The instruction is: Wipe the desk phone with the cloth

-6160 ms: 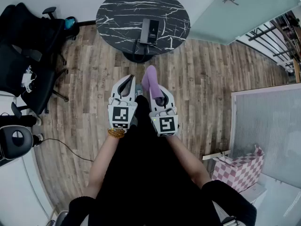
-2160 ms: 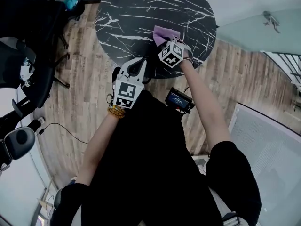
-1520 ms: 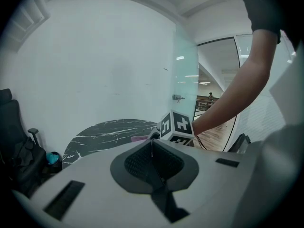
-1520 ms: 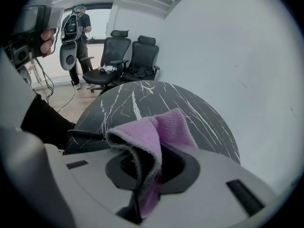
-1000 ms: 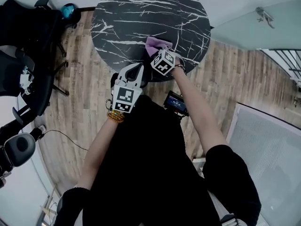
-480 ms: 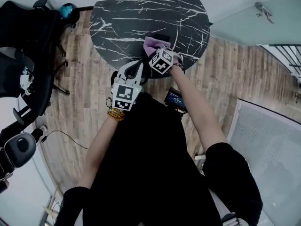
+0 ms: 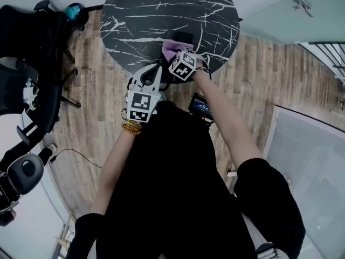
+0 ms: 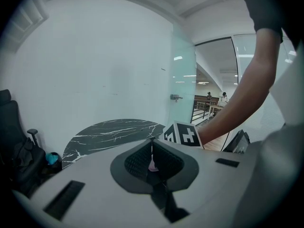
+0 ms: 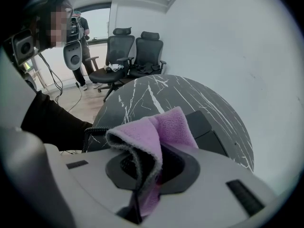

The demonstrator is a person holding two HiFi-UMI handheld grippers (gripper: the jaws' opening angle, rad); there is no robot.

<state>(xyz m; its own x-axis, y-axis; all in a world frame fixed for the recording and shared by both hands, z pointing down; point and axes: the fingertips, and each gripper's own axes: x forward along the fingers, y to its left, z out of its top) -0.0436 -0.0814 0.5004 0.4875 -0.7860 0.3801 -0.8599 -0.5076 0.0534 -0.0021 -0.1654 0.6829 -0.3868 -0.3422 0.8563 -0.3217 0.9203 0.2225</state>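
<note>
The black desk phone sits near the front edge of the round black marble table. A purple cloth lies over its near side, and my right gripper is shut on that cloth. In the right gripper view the cloth bulges out of the jaws and hides much of the phone. My left gripper hangs just off the table's front edge, left of the right one. It is shut with nothing in it. From the left gripper view, the right gripper's marker cube is close ahead.
Black office chairs stand to the table's left, with more chairs beyond it. The phone's coiled cord hangs at the table edge. A small screen device sits at the person's waist. A glass door is at the right.
The person walked up to the table and brought the cloth onto the phone with the right gripper. In the last second the cloth slid slightly toward the near edge. The left gripper stayed shut.
</note>
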